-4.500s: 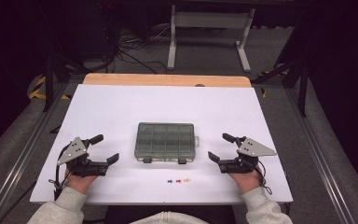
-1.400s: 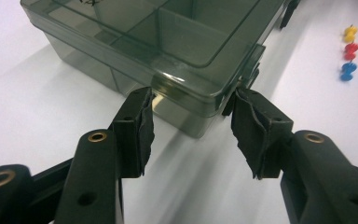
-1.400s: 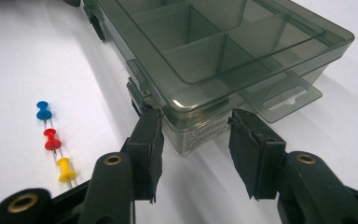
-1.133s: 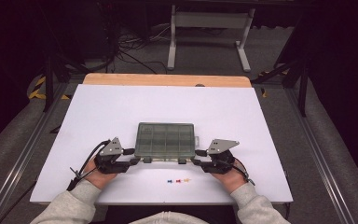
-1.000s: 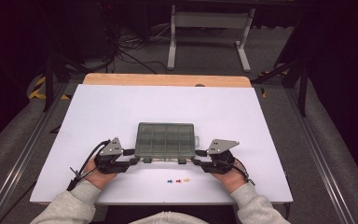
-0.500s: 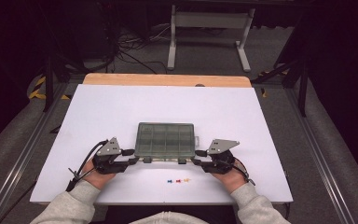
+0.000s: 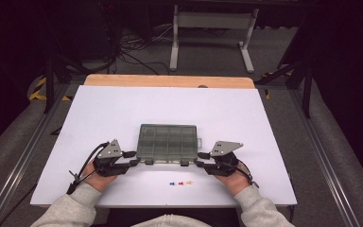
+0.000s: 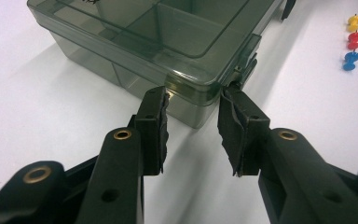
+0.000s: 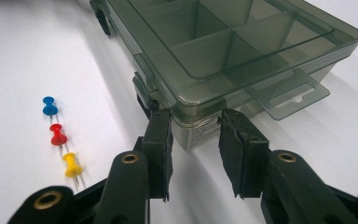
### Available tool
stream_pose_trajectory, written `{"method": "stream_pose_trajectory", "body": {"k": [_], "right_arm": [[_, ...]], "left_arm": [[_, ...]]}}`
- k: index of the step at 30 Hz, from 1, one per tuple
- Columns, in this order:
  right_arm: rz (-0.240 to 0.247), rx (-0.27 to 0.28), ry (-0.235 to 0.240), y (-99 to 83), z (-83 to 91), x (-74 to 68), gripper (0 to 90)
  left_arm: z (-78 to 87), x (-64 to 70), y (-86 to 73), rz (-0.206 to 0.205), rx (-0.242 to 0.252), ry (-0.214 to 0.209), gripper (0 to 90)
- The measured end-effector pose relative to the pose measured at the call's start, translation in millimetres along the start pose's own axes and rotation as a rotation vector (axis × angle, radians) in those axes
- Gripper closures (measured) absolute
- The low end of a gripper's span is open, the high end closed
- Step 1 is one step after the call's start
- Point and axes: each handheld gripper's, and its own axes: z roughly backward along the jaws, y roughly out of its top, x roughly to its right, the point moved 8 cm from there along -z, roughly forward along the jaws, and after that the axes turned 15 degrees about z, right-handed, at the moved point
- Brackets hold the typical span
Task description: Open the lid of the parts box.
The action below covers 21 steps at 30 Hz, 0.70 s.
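- Right now the left gripper [image 8: 193,100] has its fingers [image 8: 153,122] spread, one on each side of the near left corner of the box [image 7: 167,140]; they look to be touching or just short of its wall, with nothing pinched.
- The right gripper [image 9: 195,122] mirrors it at the near right corner, fingers [image 9: 159,140] spread about the corner, tips at the box wall, no squeeze that I can see.
- From where I stand, the risk is a glancing grip: closing on a rounded corner could make the fingers skid off the smooth plastic and shove the box away across the surface [image 7: 123,109].
- If one hand closes before the other, I'd expect the box to swivel rather than lift.
- A finger could also catch a latch [image 8: 247,56] on the front edge and pop the lid, or miss it if opening is the aim.
- A sliding box or a dropping hand might scatter the three push pins [image 7: 180,182], blue, red and yellow, lying in a row just in front of the box between the two hands.
- The box itself sits near the front middle of the white surface: a flat, smoky-green see-through organiser, lid down, divided into compartments that appear empty, with a hang tab [image 9: 289,99] jutting from its right end.
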Motion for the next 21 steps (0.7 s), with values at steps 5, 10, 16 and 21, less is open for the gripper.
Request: {"method": "stream_pose_trajectory", "body": {"k": [5,10,16,21], "right_arm": [[-0.005,0.003,0.002,0.2,0.2,0.0,64.8],[-0.007,0.003,0.003,0.4,0.4,-0.1,65.3],[-0.005,0.016,-0.001,2.4,2.0,0.0,68.4],[-0.001,0.032,-0.008,5.6,4.5,0.7,69.9]], "left_arm": [[0.7,0.6,-0.4,0.012,-0.006,-0.006,64.6],[0.8,0.2,-0.3,0.010,-0.009,-0.002,65.5],[2.1,2.5,1.2,-0.004,0.004,0.000,69.6],[4.6,3.6,3.6,0.006,0.024,-0.014,71.2]]}}
